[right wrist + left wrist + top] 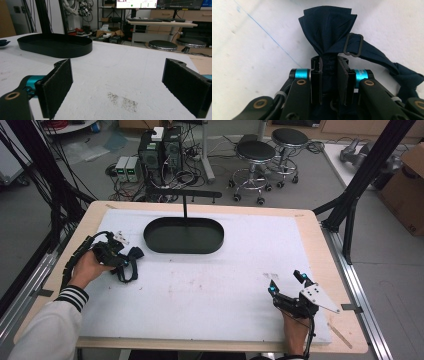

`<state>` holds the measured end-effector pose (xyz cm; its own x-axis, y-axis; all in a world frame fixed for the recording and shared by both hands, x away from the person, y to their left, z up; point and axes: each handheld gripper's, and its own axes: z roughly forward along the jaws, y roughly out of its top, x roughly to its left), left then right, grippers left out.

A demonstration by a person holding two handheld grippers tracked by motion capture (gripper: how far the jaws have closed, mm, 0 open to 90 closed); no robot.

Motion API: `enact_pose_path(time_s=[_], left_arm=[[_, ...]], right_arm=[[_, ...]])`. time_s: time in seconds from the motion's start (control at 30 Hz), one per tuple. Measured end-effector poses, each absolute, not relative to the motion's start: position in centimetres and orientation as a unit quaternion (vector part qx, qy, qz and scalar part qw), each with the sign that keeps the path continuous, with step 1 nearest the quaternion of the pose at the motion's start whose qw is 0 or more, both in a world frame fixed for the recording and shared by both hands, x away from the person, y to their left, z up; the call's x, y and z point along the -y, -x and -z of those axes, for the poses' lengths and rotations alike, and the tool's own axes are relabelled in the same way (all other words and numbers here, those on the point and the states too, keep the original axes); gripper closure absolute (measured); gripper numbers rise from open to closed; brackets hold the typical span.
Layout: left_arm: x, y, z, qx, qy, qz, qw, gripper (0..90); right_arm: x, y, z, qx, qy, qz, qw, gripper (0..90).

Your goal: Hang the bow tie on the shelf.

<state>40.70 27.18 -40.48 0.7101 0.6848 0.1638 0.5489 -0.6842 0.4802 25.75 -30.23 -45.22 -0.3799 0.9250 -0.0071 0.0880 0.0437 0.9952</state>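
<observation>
At about 9 o'clock on the desk, the left gripper lies low over the white mat, its jaws pinched tight on the knot of a dark navy bow tie. In the left gripper view the pleated wing of the bow tie fans out straight ahead of the jaws at 12 o'clock, while its strap, with a black slider buckle, trails away toward 3 o'clock and bunches at the edge. In the high view the bow tie sits at the gripper's tip, on the side toward the black oval tray, which lies at 12 o'clock on the mat, near but apart from it.

The right gripper rests at about 4 o'clock on the desk, well apart from the bow tie, jaws spread wide with only bare mat between the pads.
</observation>
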Motion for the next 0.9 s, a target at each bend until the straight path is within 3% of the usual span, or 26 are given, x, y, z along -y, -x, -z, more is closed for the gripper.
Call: enact_pose_path(time_s=[0.4,0.8,0.9], left_arm=[[-27.6,-40.0,37.7,-0.335,-0.858,-0.237,0.308,75.5],[-26.8,-39.2,35.5,-0.332,-0.798,-0.260,0.431,75.6],[-26.6,-39.2,35.1,-0.330,-0.794,-0.262,0.438,75.6]], right_arm=[[30.2,-25.8,45.2,-0.617,-0.410,-0.556,0.377,8.6],[30.2,-25.7,45.2,-0.618,-0.412,-0.555,0.374,8.7],[30.2,-25.7,45.2,-0.618,-0.412,-0.555,0.375,8.7]])
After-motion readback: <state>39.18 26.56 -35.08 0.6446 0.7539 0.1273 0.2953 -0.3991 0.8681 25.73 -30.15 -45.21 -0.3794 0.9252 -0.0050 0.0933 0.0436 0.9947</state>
